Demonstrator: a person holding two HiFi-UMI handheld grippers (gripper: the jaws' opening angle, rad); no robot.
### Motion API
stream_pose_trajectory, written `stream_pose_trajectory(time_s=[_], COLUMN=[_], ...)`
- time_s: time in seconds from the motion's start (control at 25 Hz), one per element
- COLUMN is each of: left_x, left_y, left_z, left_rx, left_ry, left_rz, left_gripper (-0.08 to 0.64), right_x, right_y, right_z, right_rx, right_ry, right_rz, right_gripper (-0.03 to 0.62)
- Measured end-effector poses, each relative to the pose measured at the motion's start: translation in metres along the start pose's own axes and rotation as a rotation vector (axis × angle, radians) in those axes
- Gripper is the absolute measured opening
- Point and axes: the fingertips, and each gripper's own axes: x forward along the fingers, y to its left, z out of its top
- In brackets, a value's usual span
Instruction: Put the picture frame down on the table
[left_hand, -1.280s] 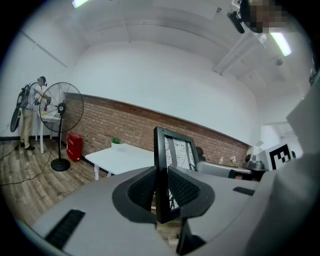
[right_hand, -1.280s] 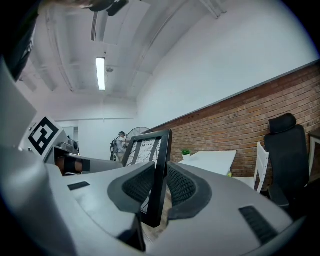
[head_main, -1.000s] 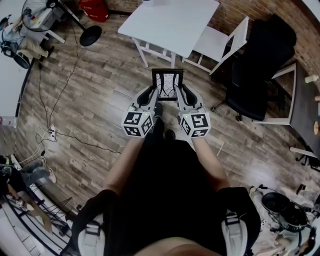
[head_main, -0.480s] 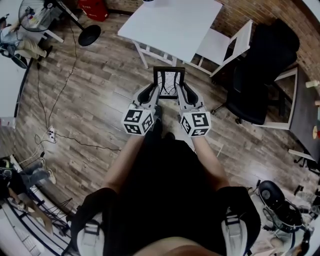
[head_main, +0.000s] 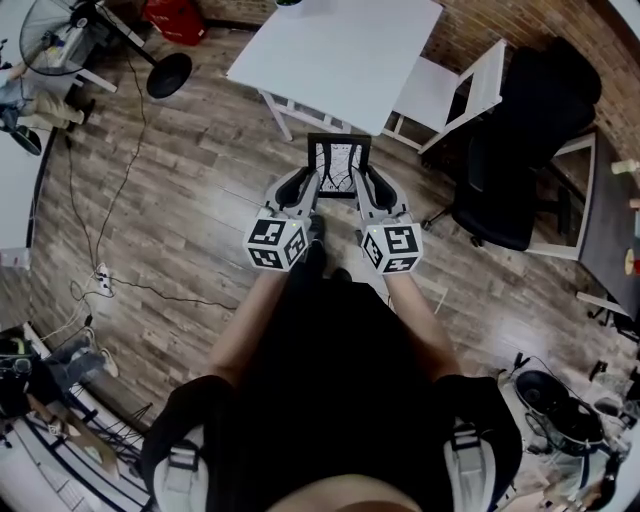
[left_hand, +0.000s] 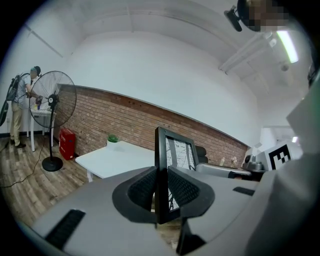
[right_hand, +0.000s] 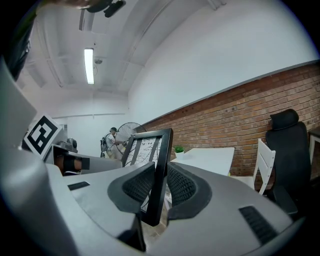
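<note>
I hold a black picture frame (head_main: 337, 165) with a white, line-patterned picture in the air between both grippers, above the wooden floor. My left gripper (head_main: 314, 184) is shut on its left edge (left_hand: 161, 172). My right gripper (head_main: 360, 183) is shut on its right edge (right_hand: 160, 170). The frame stands upright in both gripper views. The white table (head_main: 340, 50) lies just ahead of the frame; it also shows as the white table (left_hand: 117, 157) in the left gripper view and the white table (right_hand: 207, 157) in the right one.
A white chair (head_main: 450, 90) stands to the table's right and a black office chair (head_main: 525, 130) further right. A standing fan (head_main: 100, 40) and a red can (head_main: 185, 15) are at the far left. Cables (head_main: 110, 180) trail over the floor. A small green plant (left_hand: 113, 139) sits on the table.
The view has drifted slightly, so the table sits a little nearer in it. Both grippers keep their hold on the frame, which has barely moved.
</note>
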Motion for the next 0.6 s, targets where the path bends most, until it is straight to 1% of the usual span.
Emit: stream_pose_trajectory(time_s=[0.32, 0.6], left_x=[0.029, 0.047], left_y=[0.039, 0.078], left_z=[0.014, 0.032], left_rx=[-0.026, -0.024], left_ry=[0.021, 0.028], left_rz=[-0.036, -0.071], left_gripper=[0.081, 0.082], right_x=[0.046, 0.088], right_y=[-0.002, 0.006], right_z=[0.01, 0.02], right_rx=[-0.001, -0.006], right_ry=[0.009, 0.014], right_rz=[-0.049, -0.083], right_gripper=[0.071, 0.071])
